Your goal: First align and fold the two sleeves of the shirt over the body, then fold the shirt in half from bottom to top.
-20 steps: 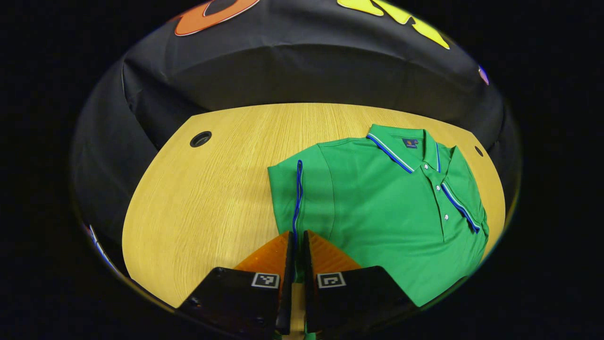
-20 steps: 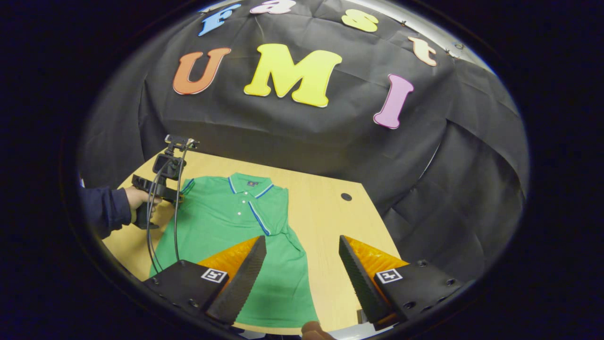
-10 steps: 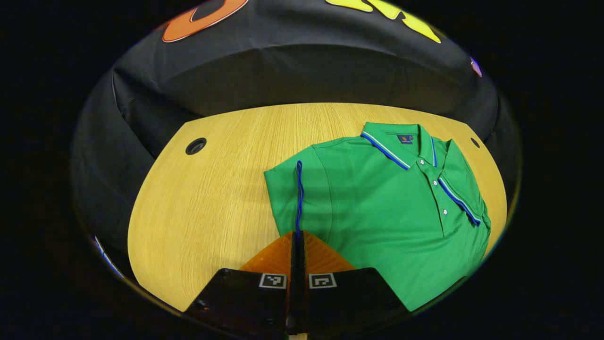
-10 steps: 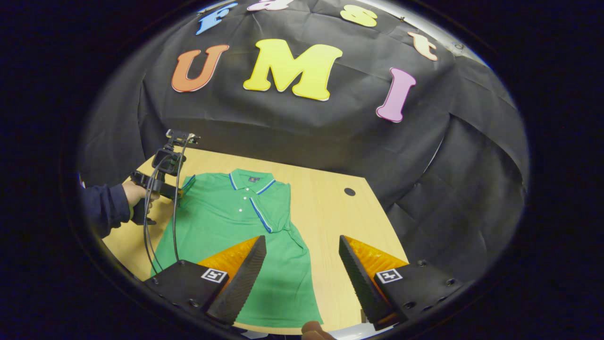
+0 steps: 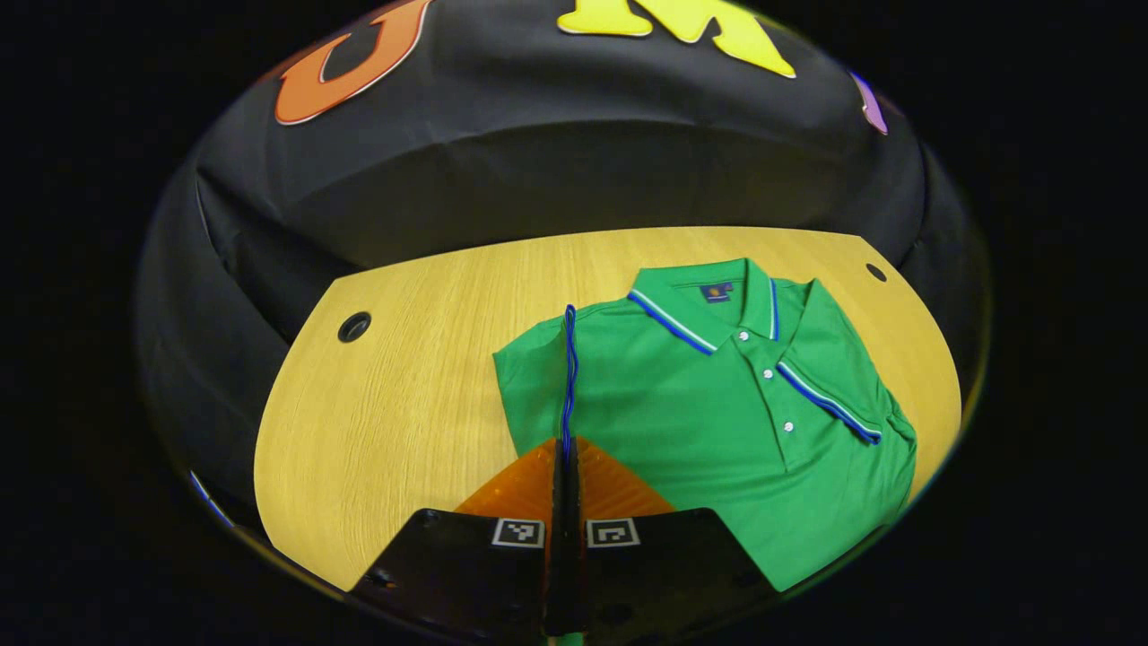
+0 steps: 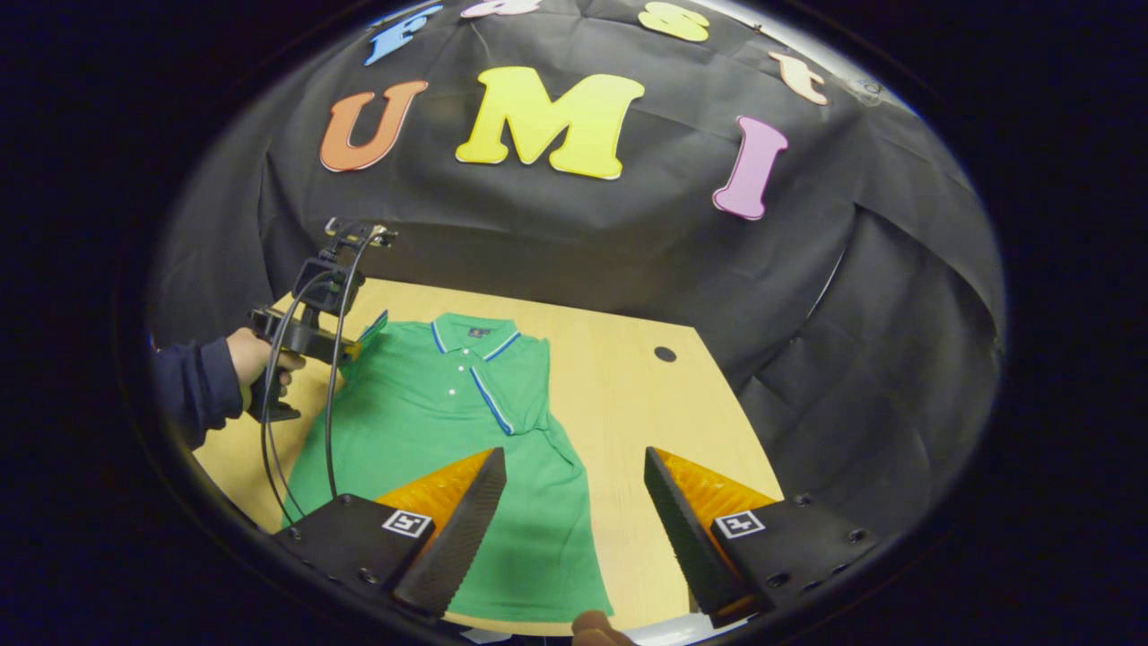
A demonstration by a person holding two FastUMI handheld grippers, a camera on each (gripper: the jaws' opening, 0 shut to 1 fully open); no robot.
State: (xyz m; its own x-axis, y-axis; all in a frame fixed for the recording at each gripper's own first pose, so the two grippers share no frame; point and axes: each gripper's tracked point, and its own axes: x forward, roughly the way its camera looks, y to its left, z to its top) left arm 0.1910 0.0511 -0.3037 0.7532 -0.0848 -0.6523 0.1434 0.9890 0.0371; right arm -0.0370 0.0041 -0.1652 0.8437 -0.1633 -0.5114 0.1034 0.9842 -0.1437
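Observation:
A green polo shirt point(image 5: 717, 422) with blue-trimmed collar lies face up on the wooden table point(image 5: 395, 395). My left gripper point(image 5: 566, 446) is shut on the blue-trimmed cuff point(image 5: 569, 377) of one sleeve, which stands up off the table. The other sleeve point(image 5: 834, 395) lies folded across the chest. In the right gripper view the left gripper point(image 6: 354, 345), held by a hand point(image 6: 247, 354), pinches that raised sleeve at the shirt's point(image 6: 421, 431) shoulder. My right gripper point(image 6: 574, 453) hangs open above the shirt's lower side edge, with nothing between its fingers.
Round cable holes point(image 5: 354, 327) point(image 5: 875, 272) sit near the table's far corners. A black cable point(image 6: 269, 449) hangs from the left gripper over the shirt's side. The black cloth wall closes off the table's far edge. Bare wood point(image 6: 628, 404) lies beside the shirt.
My left gripper closed fully on the sleeve cuff and lifted it up off the table. The right gripper stayed open and almost still.

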